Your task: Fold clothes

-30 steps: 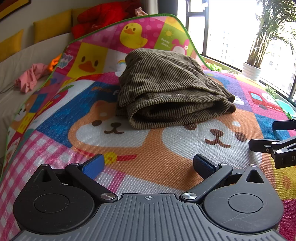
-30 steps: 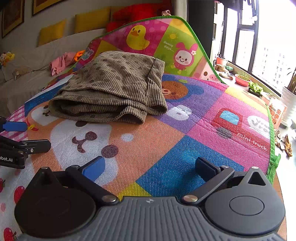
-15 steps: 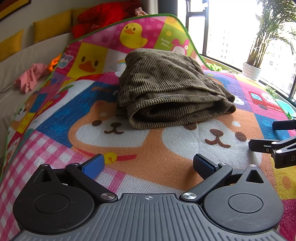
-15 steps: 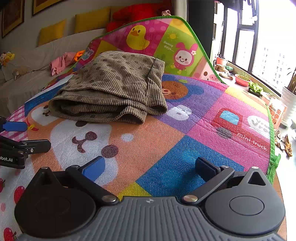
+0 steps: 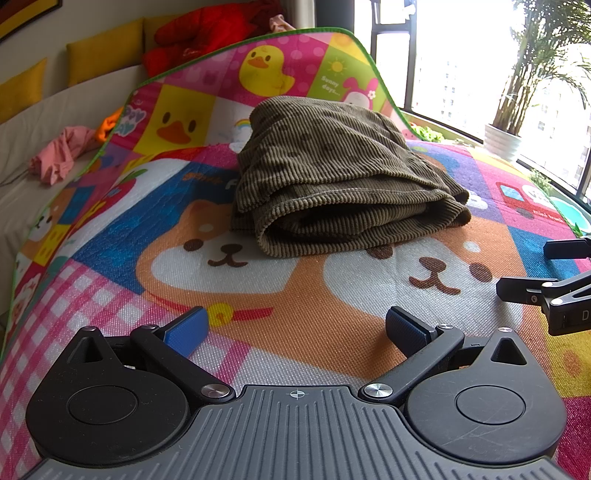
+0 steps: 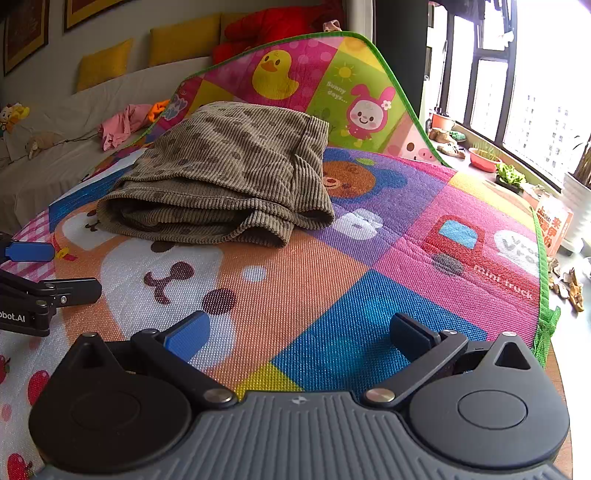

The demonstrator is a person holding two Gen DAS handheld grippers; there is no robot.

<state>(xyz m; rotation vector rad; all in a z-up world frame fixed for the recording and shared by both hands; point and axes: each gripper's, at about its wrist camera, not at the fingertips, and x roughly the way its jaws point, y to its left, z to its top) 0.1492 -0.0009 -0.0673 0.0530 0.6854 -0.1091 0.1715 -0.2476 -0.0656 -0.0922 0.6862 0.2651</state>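
A brown corduroy garment (image 5: 332, 177) lies folded in a thick stack on the colourful play mat (image 5: 295, 306); it also shows in the right wrist view (image 6: 229, 177). My left gripper (image 5: 295, 326) is open and empty, low over the mat, well in front of the garment. My right gripper (image 6: 299, 332) is open and empty, in front and to the right of the garment. Each gripper shows at the edge of the other's view: the right one (image 5: 546, 273), the left one (image 6: 40, 273).
The mat's far end curls up against a white sofa (image 6: 66, 147) with yellow cushions, a red jacket (image 5: 207, 33) and pink clothes (image 5: 59, 151). Potted plants (image 5: 506, 136) and windows are on the right. The mat's right edge (image 6: 543, 295) drops off.
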